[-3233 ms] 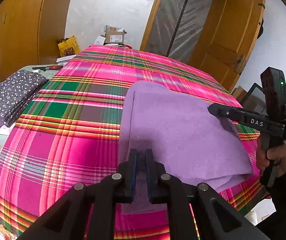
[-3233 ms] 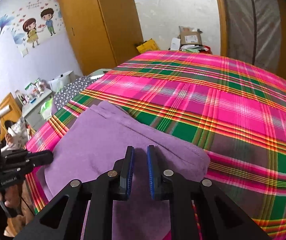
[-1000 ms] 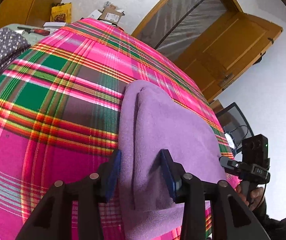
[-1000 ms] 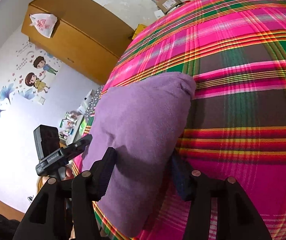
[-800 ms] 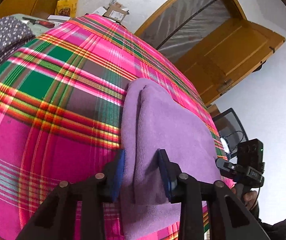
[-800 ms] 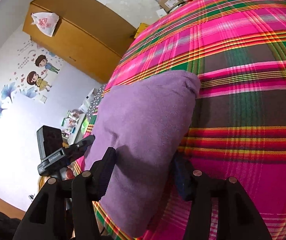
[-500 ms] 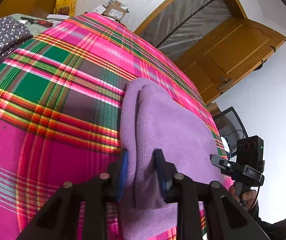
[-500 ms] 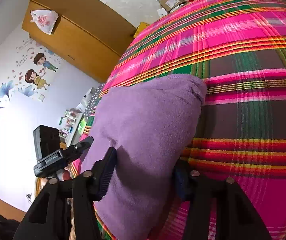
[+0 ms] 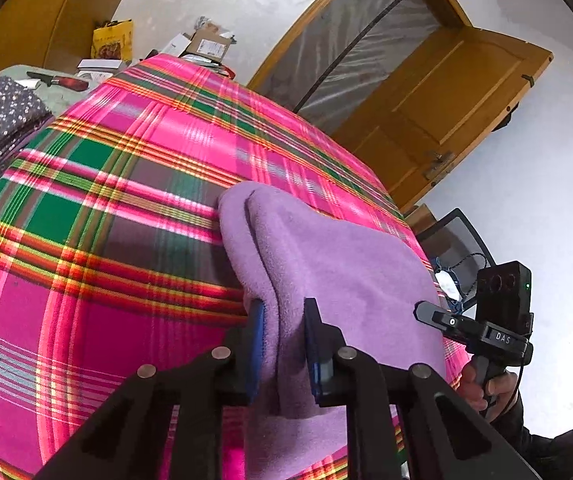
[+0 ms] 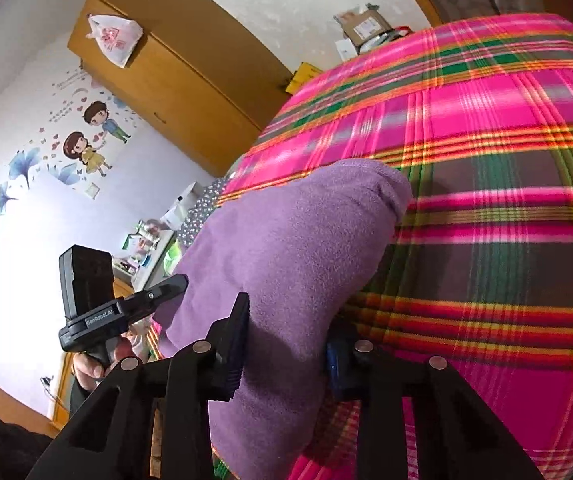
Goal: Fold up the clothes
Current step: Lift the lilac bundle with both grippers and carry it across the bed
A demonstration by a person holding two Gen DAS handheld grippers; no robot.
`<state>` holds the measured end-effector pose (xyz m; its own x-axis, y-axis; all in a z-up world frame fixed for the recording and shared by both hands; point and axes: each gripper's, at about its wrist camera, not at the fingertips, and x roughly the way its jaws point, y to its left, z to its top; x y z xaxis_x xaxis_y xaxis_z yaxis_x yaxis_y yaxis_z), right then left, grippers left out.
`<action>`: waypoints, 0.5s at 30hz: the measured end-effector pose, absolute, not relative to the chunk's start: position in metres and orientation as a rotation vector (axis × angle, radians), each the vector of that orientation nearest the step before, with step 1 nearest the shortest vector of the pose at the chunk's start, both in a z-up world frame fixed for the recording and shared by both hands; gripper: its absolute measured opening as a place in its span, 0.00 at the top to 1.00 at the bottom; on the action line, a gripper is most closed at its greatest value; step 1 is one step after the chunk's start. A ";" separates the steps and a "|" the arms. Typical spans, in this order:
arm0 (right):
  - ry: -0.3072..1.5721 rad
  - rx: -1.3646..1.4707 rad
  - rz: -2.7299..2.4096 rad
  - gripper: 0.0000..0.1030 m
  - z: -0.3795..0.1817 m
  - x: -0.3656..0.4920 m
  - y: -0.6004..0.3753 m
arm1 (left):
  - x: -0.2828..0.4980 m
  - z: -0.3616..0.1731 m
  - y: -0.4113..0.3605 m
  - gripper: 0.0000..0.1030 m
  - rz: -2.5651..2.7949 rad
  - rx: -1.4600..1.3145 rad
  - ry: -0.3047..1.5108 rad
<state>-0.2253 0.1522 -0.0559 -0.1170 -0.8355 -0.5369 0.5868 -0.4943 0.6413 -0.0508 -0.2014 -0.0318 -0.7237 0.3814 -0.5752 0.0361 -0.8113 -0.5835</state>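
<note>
On plaid bedspread (image 9: 86, 312), both hand-held grippers clamp (just closing) purple garment (image 9: 346, 264)

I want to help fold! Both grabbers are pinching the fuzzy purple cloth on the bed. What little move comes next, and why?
Probably lift both near corners together. The left hand-held gripper and right hand-held gripper have just been closing on the folded purple fleece cloth, which lies on the pink plaid bedspread, so it looks ready to carry over.

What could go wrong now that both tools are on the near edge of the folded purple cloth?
The left tool, jaws just closing, pinches a narrow bunch of the purple cloth, so some layers may slip free. The right tool spans a thicker bundle, so lifting may be uneven. Dragging could wrinkle the plaid cover.
</note>
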 end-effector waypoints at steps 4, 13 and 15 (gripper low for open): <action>-0.336 1.091 -1.799 0.69 -0.051 -0.226 0.159 | -0.052 -0.026 -0.194 0.82 2.608 -1.052 -0.845; -0.348 1.075 -1.842 0.69 -0.046 -0.232 0.187 | -0.067 -0.010 -0.164 0.82 2.603 -1.050 -0.749; -0.354 1.068 -1.858 0.69 -0.045 -0.232 0.196 | -0.072 -0.006 -0.156 0.82 2.603 -1.052 -0.722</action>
<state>-0.2319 0.1961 -0.0450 -0.1872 -0.8307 -0.5243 0.5795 -0.5244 0.6239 -0.0719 -0.1556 -0.0058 -0.7113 0.3940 -0.5820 -0.0377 -0.8483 -0.5282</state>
